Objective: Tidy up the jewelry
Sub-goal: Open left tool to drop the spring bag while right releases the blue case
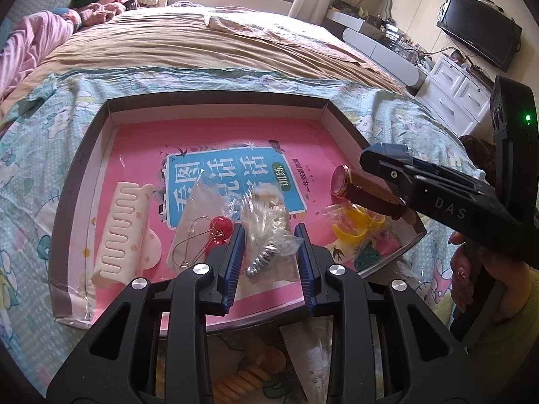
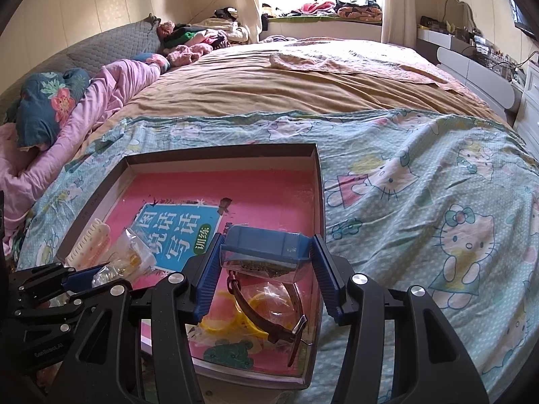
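Observation:
My left gripper [image 1: 269, 235] is shut on a clear plastic bag [image 1: 266, 225] that holds a silver coiled piece. It hovers over the near part of a dark-walled tray [image 1: 215, 97] lined with a pink book. My right gripper [image 2: 268, 245] is shut on a blue and clear watch case [image 2: 266, 240]. The brown-strapped watch [image 2: 262, 306] hangs from the case over the tray's right corner. In the left wrist view the right gripper [image 1: 374, 168] comes in from the right, with the watch face [image 1: 342, 180] at its tip. In the right wrist view the left gripper [image 2: 77, 279] shows at the lower left with the bag [image 2: 114, 269].
In the tray lie a cream comb clip [image 1: 118, 232], red cherry earrings [image 1: 220, 230] on a gold wire and bagged yellow bangles [image 1: 357, 225]. The tray rests on a cartoon-print sheet [image 2: 421, 202] on a bed. A hand [image 1: 465, 269] holds the right gripper. White drawers [image 1: 451, 87] stand far right.

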The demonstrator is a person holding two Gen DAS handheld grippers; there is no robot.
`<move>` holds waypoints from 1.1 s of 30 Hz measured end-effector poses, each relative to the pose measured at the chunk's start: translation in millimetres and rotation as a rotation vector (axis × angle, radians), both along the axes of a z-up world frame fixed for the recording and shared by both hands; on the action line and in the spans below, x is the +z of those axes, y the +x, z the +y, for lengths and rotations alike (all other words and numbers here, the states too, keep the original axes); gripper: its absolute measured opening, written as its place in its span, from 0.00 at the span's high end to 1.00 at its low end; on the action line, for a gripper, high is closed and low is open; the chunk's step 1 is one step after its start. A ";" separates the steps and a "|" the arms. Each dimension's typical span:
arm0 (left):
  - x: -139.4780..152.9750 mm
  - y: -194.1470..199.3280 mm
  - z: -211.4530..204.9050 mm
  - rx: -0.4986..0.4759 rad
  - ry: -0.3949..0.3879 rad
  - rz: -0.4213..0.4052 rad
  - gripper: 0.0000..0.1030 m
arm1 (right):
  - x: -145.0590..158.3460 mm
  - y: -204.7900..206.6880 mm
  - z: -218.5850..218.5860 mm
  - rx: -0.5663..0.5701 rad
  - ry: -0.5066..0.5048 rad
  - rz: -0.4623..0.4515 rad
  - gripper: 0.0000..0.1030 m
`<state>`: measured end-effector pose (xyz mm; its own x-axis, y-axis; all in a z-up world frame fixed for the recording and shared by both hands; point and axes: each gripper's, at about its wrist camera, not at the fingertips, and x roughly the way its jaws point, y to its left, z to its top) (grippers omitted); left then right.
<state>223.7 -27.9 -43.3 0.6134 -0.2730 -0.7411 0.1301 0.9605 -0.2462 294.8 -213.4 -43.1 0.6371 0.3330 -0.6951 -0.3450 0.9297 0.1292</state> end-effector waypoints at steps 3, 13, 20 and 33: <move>0.6 0.1 1.3 0.002 0.000 -0.001 0.78 | -2.0 0.4 0.7 0.002 -0.002 0.007 0.51; 9.3 -2.3 7.8 0.026 -0.005 -0.005 0.67 | -6.1 -1.0 -2.0 -0.001 0.009 0.031 0.46; 15.6 -7.2 10.9 0.038 -0.009 -0.011 0.66 | -0.3 -8.8 -8.3 -0.008 0.023 0.022 0.44; 35.5 -20.4 15.5 0.057 -0.015 -0.035 0.44 | 28.6 -35.0 -26.5 -0.032 0.090 -0.025 0.15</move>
<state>203.3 -12.4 -7.9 0.6540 -0.2482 -0.7147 0.0844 0.9627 -0.2570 259.8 -239.8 -14.5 0.6654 0.3730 -0.6466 -0.3197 0.9252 0.2046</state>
